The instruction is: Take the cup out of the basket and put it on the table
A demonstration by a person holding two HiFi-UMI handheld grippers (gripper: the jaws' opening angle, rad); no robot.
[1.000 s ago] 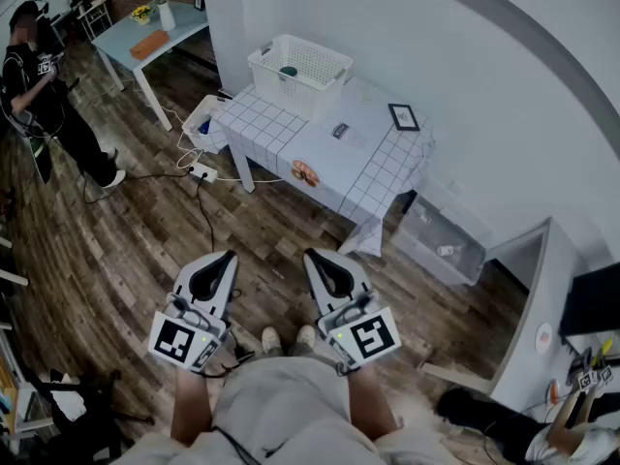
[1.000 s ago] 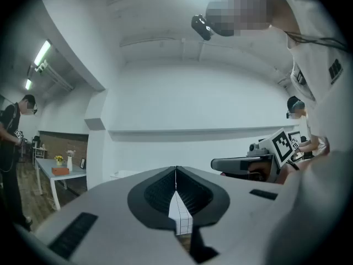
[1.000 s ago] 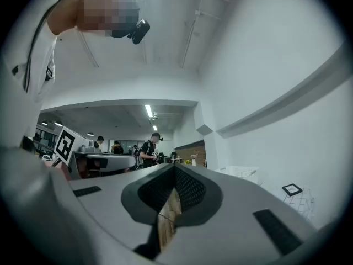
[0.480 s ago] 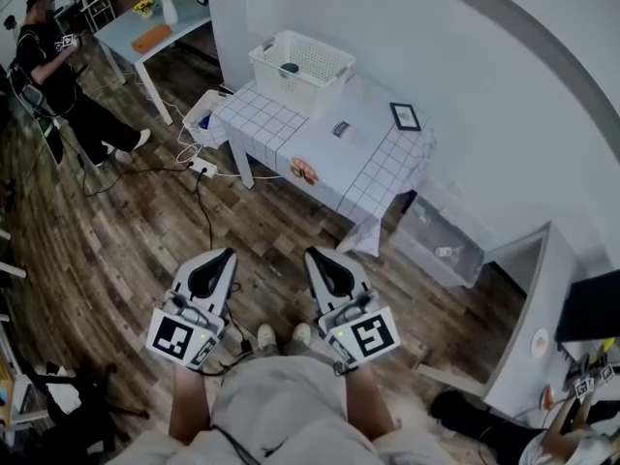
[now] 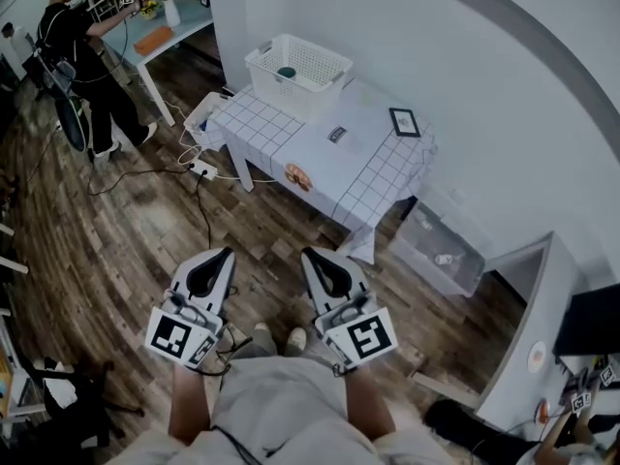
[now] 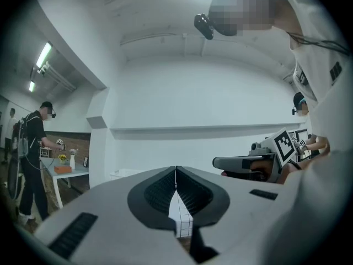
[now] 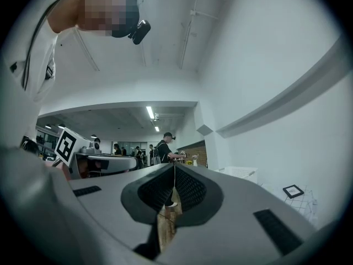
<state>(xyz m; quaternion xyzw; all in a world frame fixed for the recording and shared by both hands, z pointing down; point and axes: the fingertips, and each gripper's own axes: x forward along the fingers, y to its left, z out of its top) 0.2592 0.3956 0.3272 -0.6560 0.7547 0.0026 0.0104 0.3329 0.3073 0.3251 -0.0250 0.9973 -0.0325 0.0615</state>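
A counter (image 5: 373, 177) covered with a white gridded cloth is observed against the white wall. On its bare stretch a small orange item (image 5: 299, 174), a small dark card (image 5: 337, 134) and a black picture frame (image 5: 404, 121) are noted, each apart from the others. A white crate (image 5: 201, 122) is set on the wooden floor (image 5: 136, 231) at the counter's left end, with a power strip (image 5: 202, 170) and loose cables just beside it. A clear storage bin (image 5: 441, 250) is seen by the counter's right corner. Further left, a person in dark clothing (image 5: 82, 56) is standing at a pale blue table (image 5: 184, 25). Only open floor is recorded between the claws and the counter's near edge.

A white slatted basket (image 5: 325, 66) is placed at the far left end of the counter. The cup (image 5: 287, 72) is found inside it, towards its left side. It is seen as a small dark round object with a teal-toned top. Finer detail cannot be made out.

The left claw (image 5: 225, 256) and the right claw (image 5: 310, 256) are held side by side, low and close to the wearer's body, above the floor. In both gripper views the jaws are seen pressed together at the tips, with nothing between them. The cup is located well apart from both claws, ahead of them and beyond the counter's near stretch.
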